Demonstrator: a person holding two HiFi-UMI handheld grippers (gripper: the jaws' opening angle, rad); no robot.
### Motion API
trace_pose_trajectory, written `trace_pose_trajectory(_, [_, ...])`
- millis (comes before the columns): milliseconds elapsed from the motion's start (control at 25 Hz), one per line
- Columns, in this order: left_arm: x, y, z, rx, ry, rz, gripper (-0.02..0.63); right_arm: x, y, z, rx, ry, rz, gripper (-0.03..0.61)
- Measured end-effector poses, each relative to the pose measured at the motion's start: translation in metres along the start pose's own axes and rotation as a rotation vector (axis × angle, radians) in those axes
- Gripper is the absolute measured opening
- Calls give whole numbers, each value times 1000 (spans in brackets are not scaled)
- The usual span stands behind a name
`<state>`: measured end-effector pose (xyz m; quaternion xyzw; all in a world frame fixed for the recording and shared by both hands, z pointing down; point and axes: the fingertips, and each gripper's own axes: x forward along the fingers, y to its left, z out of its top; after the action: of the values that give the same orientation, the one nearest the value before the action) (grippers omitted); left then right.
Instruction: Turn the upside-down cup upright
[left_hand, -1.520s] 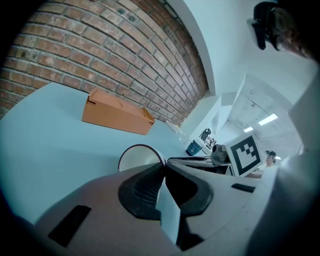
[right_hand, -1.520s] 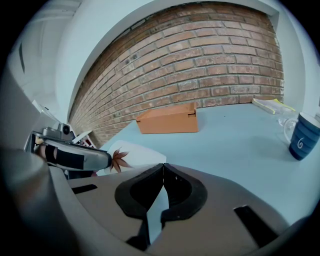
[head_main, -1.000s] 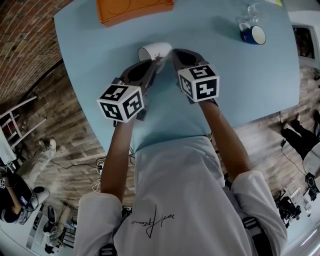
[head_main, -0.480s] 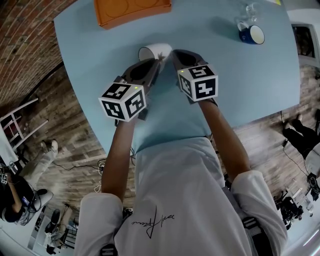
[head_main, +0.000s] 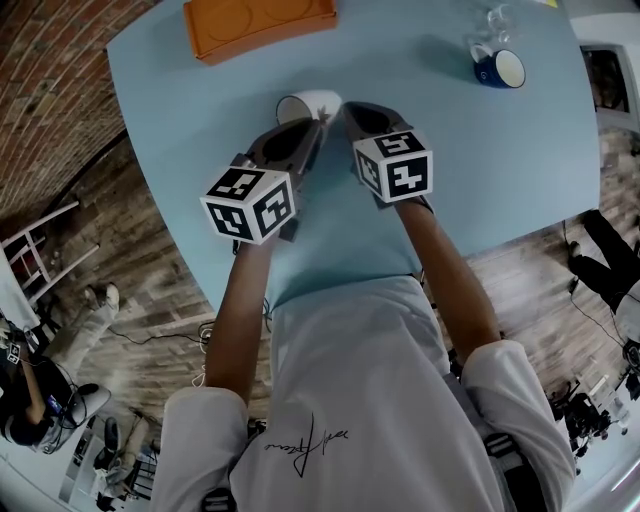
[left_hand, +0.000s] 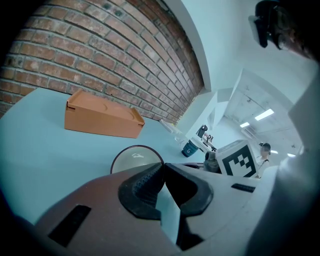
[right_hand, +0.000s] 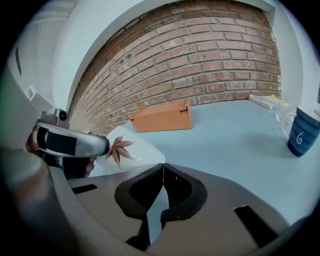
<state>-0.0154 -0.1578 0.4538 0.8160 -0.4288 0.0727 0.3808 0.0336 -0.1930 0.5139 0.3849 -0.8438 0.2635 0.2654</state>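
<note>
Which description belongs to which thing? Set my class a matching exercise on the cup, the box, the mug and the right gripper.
Things:
1. cup
2. box
3. mug
4. right gripper

Descriptions:
a. dark blue outside, white inside
b. jaws together, nothing between them
c. orange
d. white with a brown leaf print, tilted

Pairs: 1-d, 2-c, 3-a, 4-b

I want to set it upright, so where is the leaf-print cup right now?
Head view: the cup, tipped sideways, is over the blue table at the tips of the left gripper and right gripper, orange box beyond it.
</note>
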Motion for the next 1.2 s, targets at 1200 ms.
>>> trace_pose_trajectory(1200, [17,-5,5,30,-12,-10,29,1,-2,-1,23,-24,-10,21])
